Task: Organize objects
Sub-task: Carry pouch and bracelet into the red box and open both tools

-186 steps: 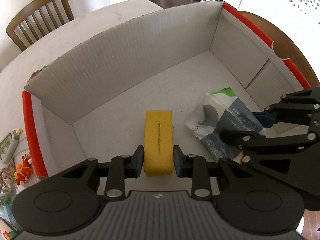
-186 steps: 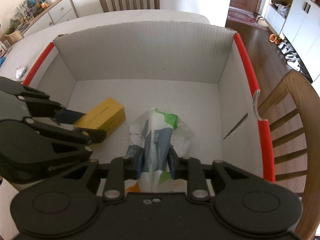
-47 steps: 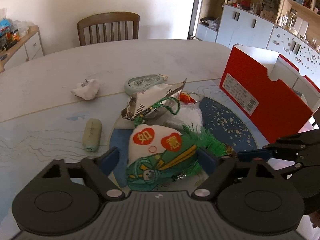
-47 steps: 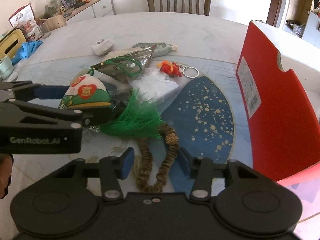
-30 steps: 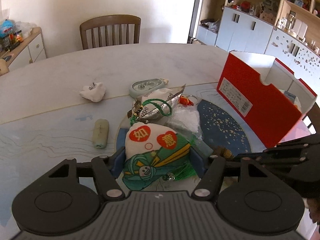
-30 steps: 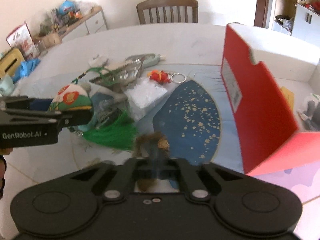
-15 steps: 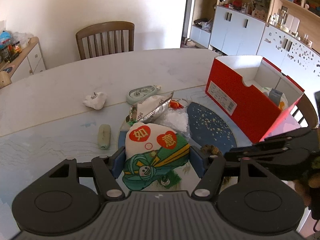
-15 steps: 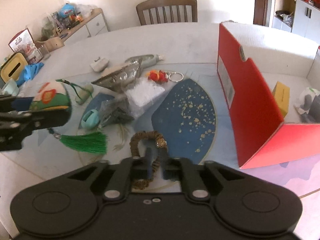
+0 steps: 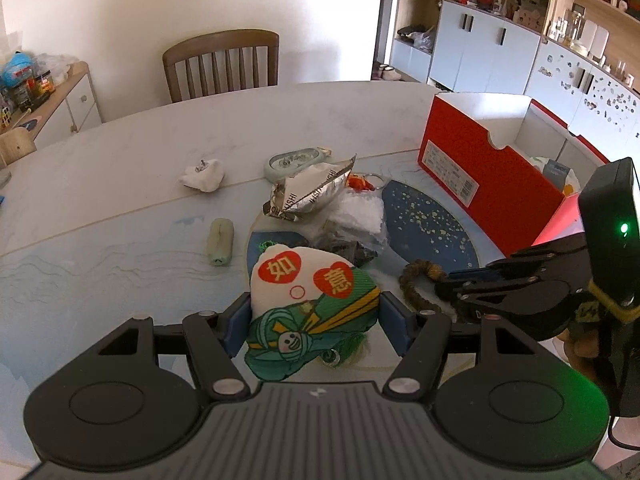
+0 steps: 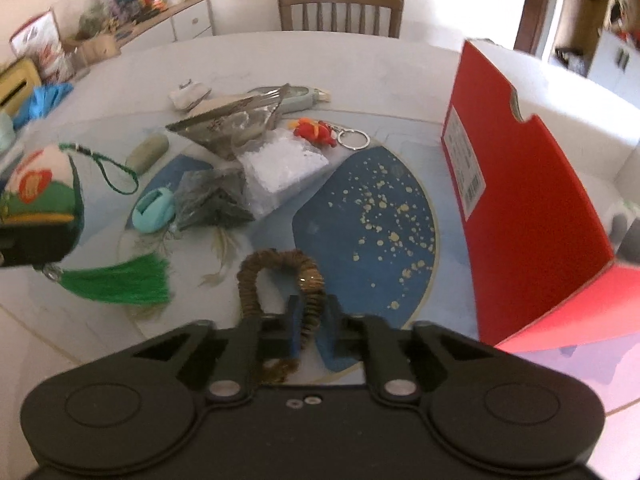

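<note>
My left gripper (image 9: 314,312) is shut on a white and green embroidered pouch (image 9: 308,292) with red hearts, held above the table. In the right wrist view the pouch (image 10: 36,188) is at the far left, with its green tassel (image 10: 120,280) hanging below. My right gripper (image 10: 310,316) pinches one strand of a brown bead bracelet (image 10: 250,280). Its jaws are closing tight and the pads press on the beads. The bracelet's loop (image 9: 412,276) sticks out ahead of the right gripper (image 9: 460,280). An open red box (image 10: 520,184) stands at the right.
On the round table (image 9: 120,152) lie a foil packet (image 9: 308,196), a bag of white crystals (image 10: 280,164), a dark plastic bag (image 10: 208,200), a red keychain (image 10: 314,130), a teal round item (image 10: 154,210), a green roll (image 9: 220,240) and a white wad (image 9: 202,176). A chair (image 9: 220,64) stands behind.
Both grippers closed on their items: the left on the pouch, the right on the bracelet. The pouch has risen off the table and its tassel now hangs free.
</note>
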`<state>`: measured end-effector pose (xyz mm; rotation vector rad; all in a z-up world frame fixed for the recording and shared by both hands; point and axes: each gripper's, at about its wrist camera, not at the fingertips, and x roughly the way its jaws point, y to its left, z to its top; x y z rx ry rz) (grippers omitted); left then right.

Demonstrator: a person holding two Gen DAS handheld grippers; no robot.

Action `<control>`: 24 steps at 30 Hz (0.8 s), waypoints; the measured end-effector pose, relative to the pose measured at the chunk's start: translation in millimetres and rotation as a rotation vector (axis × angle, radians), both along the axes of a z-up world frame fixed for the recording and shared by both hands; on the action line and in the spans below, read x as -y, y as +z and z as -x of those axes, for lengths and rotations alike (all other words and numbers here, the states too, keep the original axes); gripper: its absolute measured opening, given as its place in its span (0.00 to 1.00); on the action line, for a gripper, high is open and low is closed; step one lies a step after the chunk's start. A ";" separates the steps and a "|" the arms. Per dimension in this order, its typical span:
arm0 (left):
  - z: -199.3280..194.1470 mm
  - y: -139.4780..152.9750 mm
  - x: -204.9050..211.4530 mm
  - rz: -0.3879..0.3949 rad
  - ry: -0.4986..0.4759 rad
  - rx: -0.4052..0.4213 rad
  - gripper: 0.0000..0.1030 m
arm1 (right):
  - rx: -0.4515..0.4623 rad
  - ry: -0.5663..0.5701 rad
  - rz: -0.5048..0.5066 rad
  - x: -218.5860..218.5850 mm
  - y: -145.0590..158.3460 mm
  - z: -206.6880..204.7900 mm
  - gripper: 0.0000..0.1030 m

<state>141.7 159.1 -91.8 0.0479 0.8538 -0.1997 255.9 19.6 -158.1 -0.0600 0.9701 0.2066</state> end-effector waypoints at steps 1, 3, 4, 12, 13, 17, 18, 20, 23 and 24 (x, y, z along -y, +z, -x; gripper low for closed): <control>-0.1 0.6 0.4 -0.001 -0.002 -0.002 0.65 | 0.000 -0.001 -0.013 1.7 1.1 0.5 0.05; -0.9 1.9 2.6 -0.005 -0.009 -0.008 0.65 | 0.017 -0.016 -0.033 6.7 7.7 2.5 0.05; -1.3 3.0 4.2 -0.005 -0.013 -0.010 0.65 | 0.025 -0.023 -0.050 10.1 12.6 3.5 0.05; -6.0 18.9 23.4 0.000 -0.071 -0.023 0.65 | 0.087 -0.034 -0.148 36.9 61.6 24.1 0.05; -7.1 21.9 26.9 0.005 -0.079 -0.022 0.65 | 0.094 -0.036 -0.161 41.4 68.8 27.1 0.05; -10.4 35.4 42.4 0.013 -0.118 -0.015 0.65 | 0.129 -0.038 -0.174 56.1 91.4 33.7 0.05; -11.3 39.0 47.8 0.009 -0.129 -0.012 0.65 | 0.139 -0.041 -0.177 59.9 96.0 34.5 0.05; -13.7 44.4 58.5 0.006 -0.148 -0.006 0.65 | 0.155 -0.051 -0.177 69.0 104.3 34.0 0.05; -18.6 53.5 76.0 0.004 -0.174 0.000 0.65 | 0.182 -0.064 -0.189 86.7 116.5 33.1 0.05; -19.9 56.3 81.1 0.004 -0.181 0.004 0.65 | 0.194 -0.065 -0.187 91.6 120.7 32.8 0.05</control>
